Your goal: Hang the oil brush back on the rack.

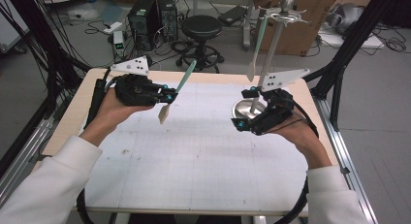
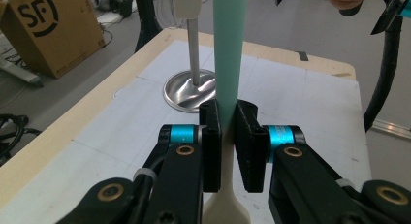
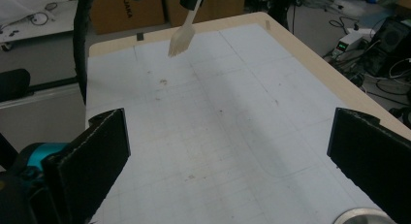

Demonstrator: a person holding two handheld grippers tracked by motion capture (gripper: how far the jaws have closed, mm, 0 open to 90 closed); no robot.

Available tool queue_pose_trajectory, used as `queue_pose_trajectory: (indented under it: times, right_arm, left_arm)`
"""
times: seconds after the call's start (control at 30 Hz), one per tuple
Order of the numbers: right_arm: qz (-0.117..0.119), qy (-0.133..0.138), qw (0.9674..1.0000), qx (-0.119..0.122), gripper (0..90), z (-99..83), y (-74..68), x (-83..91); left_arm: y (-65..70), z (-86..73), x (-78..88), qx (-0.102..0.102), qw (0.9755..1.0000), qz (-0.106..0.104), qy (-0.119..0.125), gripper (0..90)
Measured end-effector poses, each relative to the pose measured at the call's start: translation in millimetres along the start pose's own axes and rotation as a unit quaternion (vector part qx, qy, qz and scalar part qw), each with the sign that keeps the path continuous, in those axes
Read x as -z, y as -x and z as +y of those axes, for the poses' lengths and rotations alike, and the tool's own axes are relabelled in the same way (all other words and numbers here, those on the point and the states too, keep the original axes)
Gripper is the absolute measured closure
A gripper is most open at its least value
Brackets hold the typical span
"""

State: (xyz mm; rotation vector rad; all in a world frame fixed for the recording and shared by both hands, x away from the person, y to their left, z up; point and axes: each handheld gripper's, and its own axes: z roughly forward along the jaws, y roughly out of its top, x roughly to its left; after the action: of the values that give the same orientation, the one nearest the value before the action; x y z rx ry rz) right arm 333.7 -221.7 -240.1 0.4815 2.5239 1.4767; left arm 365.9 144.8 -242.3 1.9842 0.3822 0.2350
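Note:
My left gripper (image 1: 168, 94) is shut on a utensil (image 1: 180, 83) with a mint-green handle and a cream fork-like head, held tilted above the table's left half with the head down. In the left gripper view the jaws (image 2: 227, 132) pinch the utensil (image 2: 228, 54) where handle meets neck. A metal stand with a round base (image 1: 248, 109) and a tall pole rises at the right; a second, similar utensil (image 1: 257, 44) hangs from its top hooks. My right gripper (image 1: 246, 107) hovers beside the base, open and bare (image 3: 232, 156). The held utensil's head (image 3: 181, 40) shows far off.
A white grid mat (image 1: 194, 151) covers the wooden table. Black frame posts (image 1: 339, 64) stand at the right edge, cables at the left. Behind the table are a black stool (image 1: 201, 27), computer towers (image 1: 150, 20) and cardboard boxes (image 2: 46, 30). The stand's base (image 2: 190, 90) lies ahead of the left jaws.

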Motion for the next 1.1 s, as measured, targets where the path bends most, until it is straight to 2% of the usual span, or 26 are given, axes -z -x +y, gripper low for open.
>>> queue_pose_trajectory:
  times: [0.3,0.47,0.5,0.73,0.93,1.1]
  right_arm:
    - [0.000,0.000,1.0000,-0.001,0.3,19.3,2.3,-14.9]
    - [0.001,0.002,0.9999,-0.011,0.3,25.3,2.1,-25.7]
    - [-0.002,0.004,1.0000,-0.007,0.3,26.2,2.8,-28.1]
    - [-0.003,0.024,0.9994,-0.024,0.3,34.2,1.6,-37.5]
    - [-0.007,0.031,0.9989,-0.035,0.3,41.4,1.7,-43.7]
    - [-0.012,0.040,0.9985,-0.034,0.3,47.2,3.0,-51.2]
  left_arm:
    - [-2.6,-0.3,-0.5,0.004,0.9999,0.009,0.004,81.8]
    - [-2.0,0.0,-1.9,0.005,0.9999,0.013,0.006,81.8]
    - [-1.8,0.1,-2.3,0.004,0.9999,0.013,0.006,81.8]
    - [-0.1,0.4,-4.5,0.007,0.9998,0.019,0.009,81.7]
    - [1.1,0.2,-6.9,0.009,0.9996,0.025,0.009,81.8]
    - [2.1,0.4,-9.1,0.011,0.9996,0.026,0.009,81.8]
